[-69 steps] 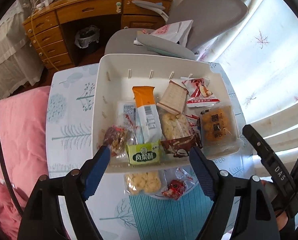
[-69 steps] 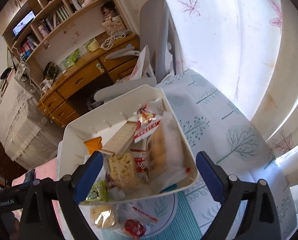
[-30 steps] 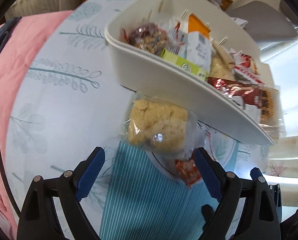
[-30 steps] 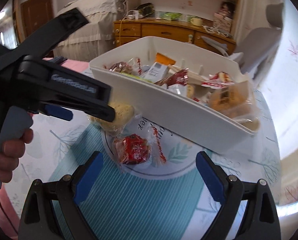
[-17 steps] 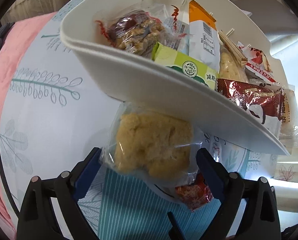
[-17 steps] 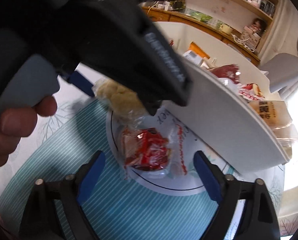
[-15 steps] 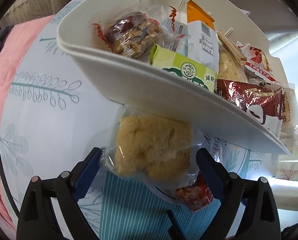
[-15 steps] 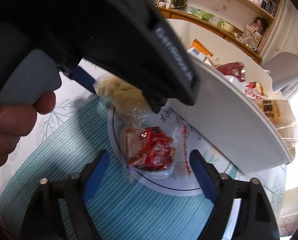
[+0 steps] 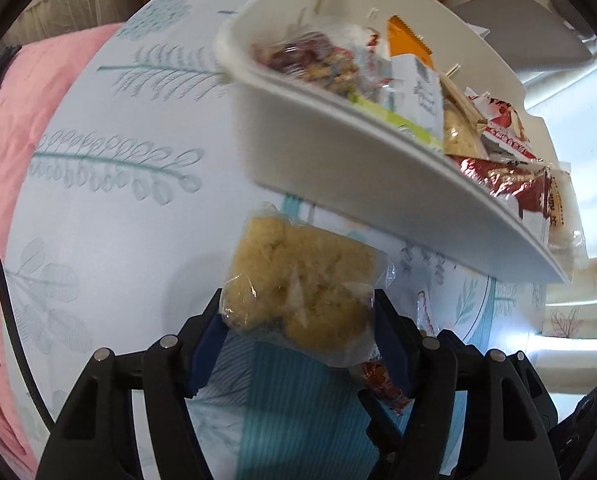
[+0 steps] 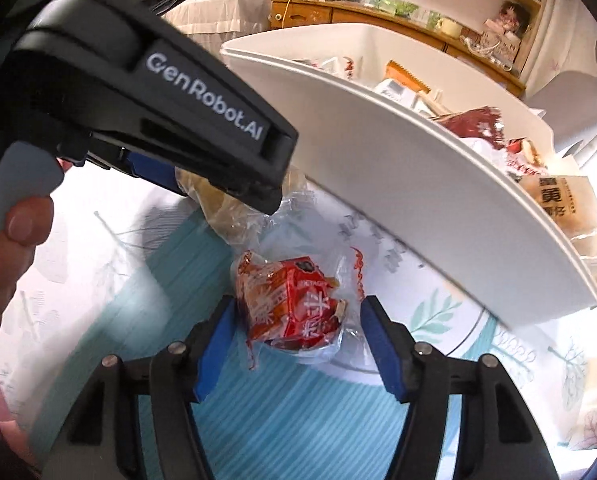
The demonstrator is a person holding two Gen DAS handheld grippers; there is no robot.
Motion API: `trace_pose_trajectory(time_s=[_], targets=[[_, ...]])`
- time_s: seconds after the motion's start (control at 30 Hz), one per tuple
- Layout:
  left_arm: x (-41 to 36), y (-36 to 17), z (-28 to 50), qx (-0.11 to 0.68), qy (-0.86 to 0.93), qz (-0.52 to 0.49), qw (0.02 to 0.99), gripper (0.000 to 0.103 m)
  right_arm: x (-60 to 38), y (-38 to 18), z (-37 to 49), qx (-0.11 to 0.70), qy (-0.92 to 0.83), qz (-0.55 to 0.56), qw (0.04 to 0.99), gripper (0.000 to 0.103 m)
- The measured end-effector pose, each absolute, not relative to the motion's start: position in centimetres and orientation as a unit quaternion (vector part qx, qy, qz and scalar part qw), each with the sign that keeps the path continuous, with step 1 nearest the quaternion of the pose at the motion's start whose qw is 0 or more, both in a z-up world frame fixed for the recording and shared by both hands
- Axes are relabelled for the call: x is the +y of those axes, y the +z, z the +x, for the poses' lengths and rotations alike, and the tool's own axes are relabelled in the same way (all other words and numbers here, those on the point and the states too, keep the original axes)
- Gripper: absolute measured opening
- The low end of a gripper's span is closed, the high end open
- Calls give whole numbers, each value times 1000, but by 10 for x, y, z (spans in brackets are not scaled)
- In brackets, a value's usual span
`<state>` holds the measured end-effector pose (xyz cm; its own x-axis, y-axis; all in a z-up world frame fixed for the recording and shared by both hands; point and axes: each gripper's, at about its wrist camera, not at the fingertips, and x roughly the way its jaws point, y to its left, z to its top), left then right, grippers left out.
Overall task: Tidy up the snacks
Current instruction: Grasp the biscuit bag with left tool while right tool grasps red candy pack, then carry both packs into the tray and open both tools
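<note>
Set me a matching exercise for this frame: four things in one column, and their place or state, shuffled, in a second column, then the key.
Things
1. yellow cake packet
2. red snack packet
3. white bin
4. orange-topped packet

Place or state
A. standing among other snacks inside the bin
B. pinched between the left gripper fingers
C. lying on the mat between the right gripper fingers
D. resting on the table, filled with snacks

Pairs: 1-B, 2-C, 3-D, 4-A

The right gripper (image 10: pixel 296 344) bracketed a red snack (image 10: pixel 292 306) on the desk (image 10: pixel 294 424); the left gripper (image 10: pixel 170 120) held a yellow cake (image 10: pixel 222 212) beside the tray (image 10: pixel 398 176).
</note>
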<state>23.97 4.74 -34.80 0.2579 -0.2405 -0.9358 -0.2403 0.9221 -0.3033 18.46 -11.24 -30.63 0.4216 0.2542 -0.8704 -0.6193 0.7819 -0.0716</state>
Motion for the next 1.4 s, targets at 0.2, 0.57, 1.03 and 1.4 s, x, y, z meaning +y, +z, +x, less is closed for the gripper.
trace_pose_trajectory(time_s=[0.2,0.57,1.03,1.4], targets=[[89,-332,220,626,7,-194,755,67,-94,-292,173,511,265,-123,808,54],[138,-237,251,581,-37,-164,796,67,-58,-239,182,465,275,-29,841,49],[67,-198,340,520,-167,-101,832,68,-94,-183,240,349,115,39,929,49],[49,-228,339,547,-121,-132,818,92,-162,-192,251,404,21,134,905,82]])
